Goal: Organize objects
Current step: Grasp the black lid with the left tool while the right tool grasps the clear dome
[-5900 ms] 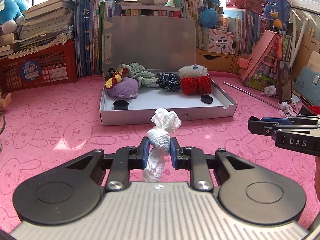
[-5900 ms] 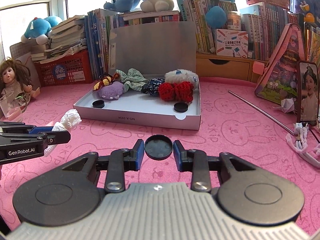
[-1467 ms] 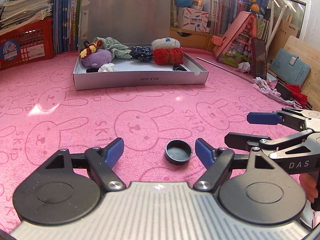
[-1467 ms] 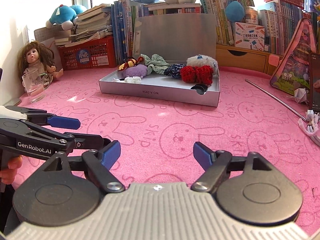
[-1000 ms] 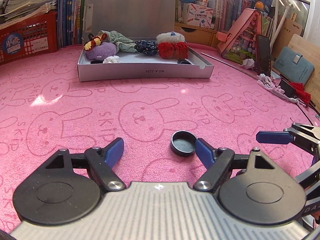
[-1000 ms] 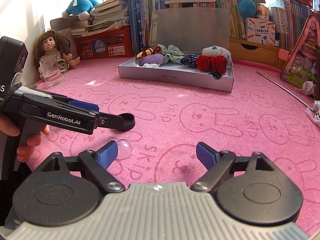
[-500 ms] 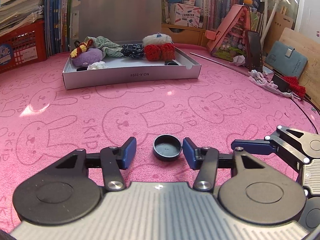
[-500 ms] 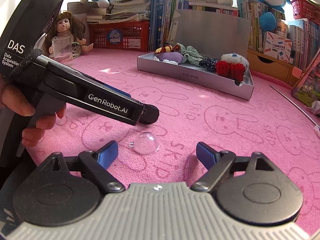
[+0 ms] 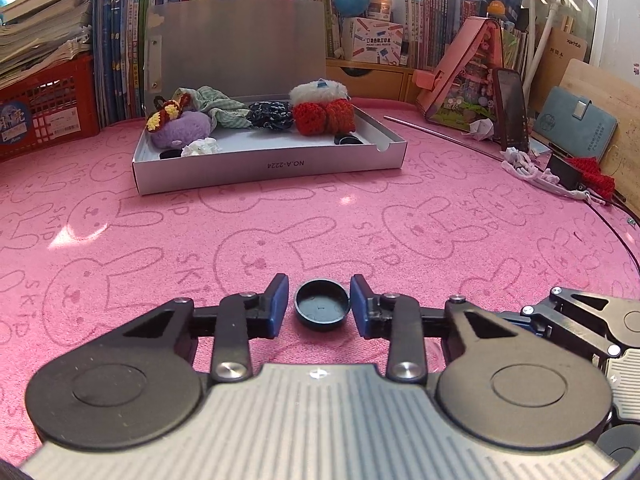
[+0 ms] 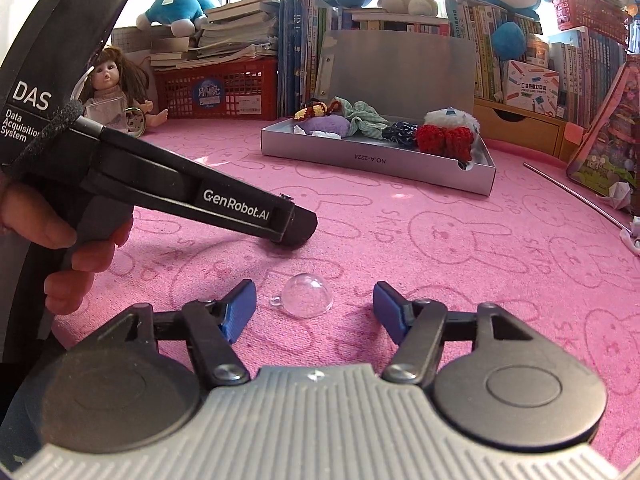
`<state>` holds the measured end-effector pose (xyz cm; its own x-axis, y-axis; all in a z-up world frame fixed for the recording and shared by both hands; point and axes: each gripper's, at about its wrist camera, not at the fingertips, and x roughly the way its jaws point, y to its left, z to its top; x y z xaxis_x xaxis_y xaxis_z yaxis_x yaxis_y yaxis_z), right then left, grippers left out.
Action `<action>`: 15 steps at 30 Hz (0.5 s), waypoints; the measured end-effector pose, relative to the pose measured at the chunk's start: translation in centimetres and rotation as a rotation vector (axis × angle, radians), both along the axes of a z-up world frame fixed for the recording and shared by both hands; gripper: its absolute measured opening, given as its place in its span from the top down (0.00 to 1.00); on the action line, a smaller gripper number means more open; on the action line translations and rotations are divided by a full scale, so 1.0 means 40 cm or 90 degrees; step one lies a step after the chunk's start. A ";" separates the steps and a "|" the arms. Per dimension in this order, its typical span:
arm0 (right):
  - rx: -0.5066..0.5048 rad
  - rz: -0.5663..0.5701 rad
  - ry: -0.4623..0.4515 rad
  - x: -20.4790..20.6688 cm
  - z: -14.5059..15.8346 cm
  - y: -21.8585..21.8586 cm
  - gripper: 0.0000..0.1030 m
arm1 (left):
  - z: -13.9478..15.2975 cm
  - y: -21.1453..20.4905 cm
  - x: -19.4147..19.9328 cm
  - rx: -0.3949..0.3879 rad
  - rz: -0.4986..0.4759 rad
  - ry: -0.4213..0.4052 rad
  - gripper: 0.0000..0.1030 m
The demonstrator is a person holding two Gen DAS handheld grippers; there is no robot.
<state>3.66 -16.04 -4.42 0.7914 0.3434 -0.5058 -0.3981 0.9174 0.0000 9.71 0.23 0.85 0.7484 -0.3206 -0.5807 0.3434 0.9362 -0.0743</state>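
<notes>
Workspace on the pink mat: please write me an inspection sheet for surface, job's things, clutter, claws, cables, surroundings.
Surface: pink bunny-print mat, lying flat.
Job's things: black cap and clear dome on the mat; grey box with lid open, holding knitted and plush pieces and a white cloth piece.
Clutter: metal rod, phone, blue notebook, white crumpled bits at the right edge.
Claws: left claw closing around the cap, right pad touching or nearly, left pad a small gap away; right claw closing, dome between, both pads clear of it.
Cables: thin dark cable along the mat's right edge.
Surroundings: books, red basket, plush toys, doll.
</notes>
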 end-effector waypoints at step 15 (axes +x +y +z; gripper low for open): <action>-0.012 -0.035 -0.026 -0.015 -0.003 -0.003 0.65 | -0.009 0.006 -0.008 -0.004 0.007 0.002 0.61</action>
<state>3.07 -16.16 -4.54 0.8287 0.2894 -0.4792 -0.3464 0.9375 -0.0330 9.38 0.47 0.47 0.7498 -0.3162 -0.5813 0.3327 0.9395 -0.0819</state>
